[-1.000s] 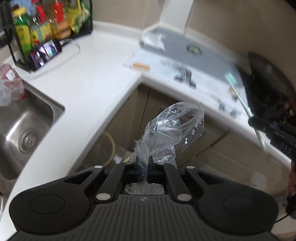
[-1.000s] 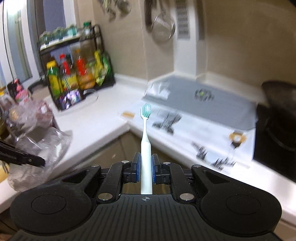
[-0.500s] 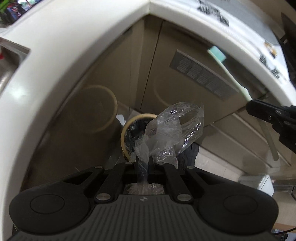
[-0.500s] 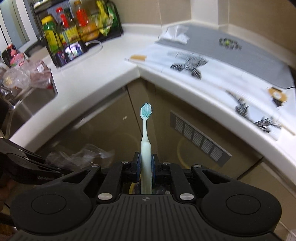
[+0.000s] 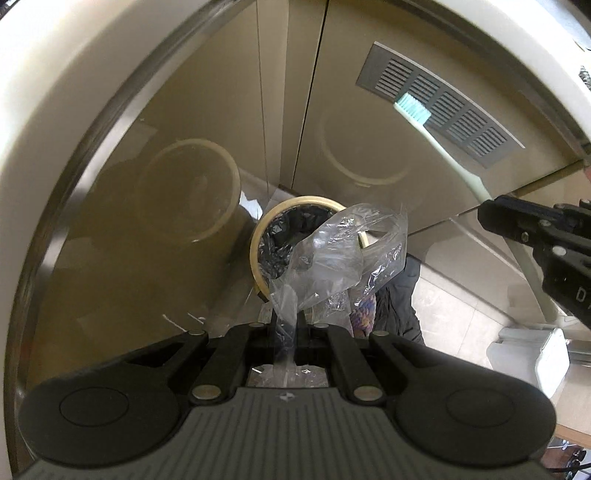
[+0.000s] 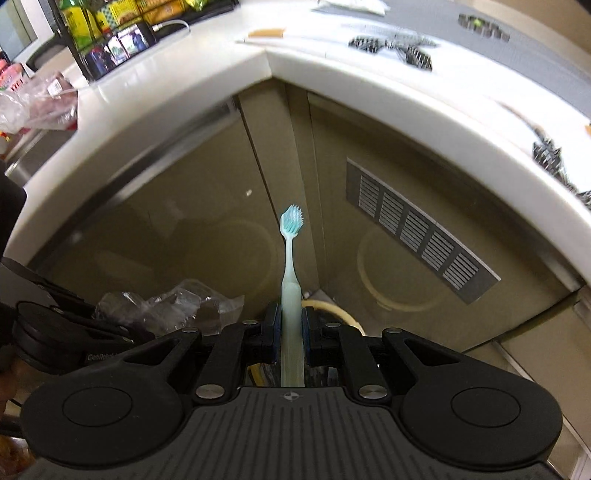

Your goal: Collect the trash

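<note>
My left gripper [image 5: 287, 320] is shut on a crumpled clear plastic bag [image 5: 338, 258], which hangs over a round trash bin [image 5: 258, 240] with a cream rim and black liner on the floor. My right gripper [image 6: 291, 325] is shut on the handle of a pale green toothbrush [image 6: 290, 266], bristles pointing away. In the left wrist view the toothbrush [image 5: 443, 147] and the right gripper [image 5: 491, 214] come in from the right. In the right wrist view the plastic bag [image 6: 166, 306] and the left gripper [image 6: 125, 338] sit at lower left, and the bin rim [image 6: 332, 306] peeks out behind my fingers.
Glossy olive cabinet doors [image 5: 184, 110] meet in a corner behind the bin, one with a grey vent grille [image 5: 439, 99]. The white countertop edge [image 6: 332, 74] curves overhead, with a condiment rack [image 6: 110, 33] and printed sheets [image 6: 399, 44] on it. A dark garment [image 5: 399, 306] lies on the tiled floor.
Both grippers have sunk from counter height down in front of the cabinets. The bin has come into view and grown under the plastic bag. Both grips are unchanged.
</note>
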`<state>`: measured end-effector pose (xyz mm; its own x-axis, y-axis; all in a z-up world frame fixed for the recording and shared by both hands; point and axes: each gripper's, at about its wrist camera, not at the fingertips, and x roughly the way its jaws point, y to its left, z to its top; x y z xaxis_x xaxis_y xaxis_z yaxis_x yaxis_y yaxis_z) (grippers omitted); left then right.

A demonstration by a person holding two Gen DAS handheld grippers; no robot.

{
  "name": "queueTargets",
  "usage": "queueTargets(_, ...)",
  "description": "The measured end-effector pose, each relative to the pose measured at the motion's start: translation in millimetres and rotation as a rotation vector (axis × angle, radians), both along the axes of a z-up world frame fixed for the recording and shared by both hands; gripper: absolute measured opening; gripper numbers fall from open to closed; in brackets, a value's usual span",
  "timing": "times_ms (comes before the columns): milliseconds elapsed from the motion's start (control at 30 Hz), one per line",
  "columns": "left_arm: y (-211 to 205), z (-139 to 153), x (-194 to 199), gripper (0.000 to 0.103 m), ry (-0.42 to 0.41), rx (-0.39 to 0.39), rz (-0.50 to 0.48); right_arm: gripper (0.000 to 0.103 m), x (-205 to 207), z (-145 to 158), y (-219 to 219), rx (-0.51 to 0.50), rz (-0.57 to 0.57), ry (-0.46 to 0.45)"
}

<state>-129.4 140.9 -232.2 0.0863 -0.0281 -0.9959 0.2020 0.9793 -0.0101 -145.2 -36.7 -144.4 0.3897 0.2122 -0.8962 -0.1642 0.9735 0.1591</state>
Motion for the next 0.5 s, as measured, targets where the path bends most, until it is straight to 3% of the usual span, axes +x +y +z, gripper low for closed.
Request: queueTargets(500, -14, -58, 20, 0.003, 0.081, 0.048, -0.005, 0.013, 15, -54, 7, -0.011, 0.028, 0.095)
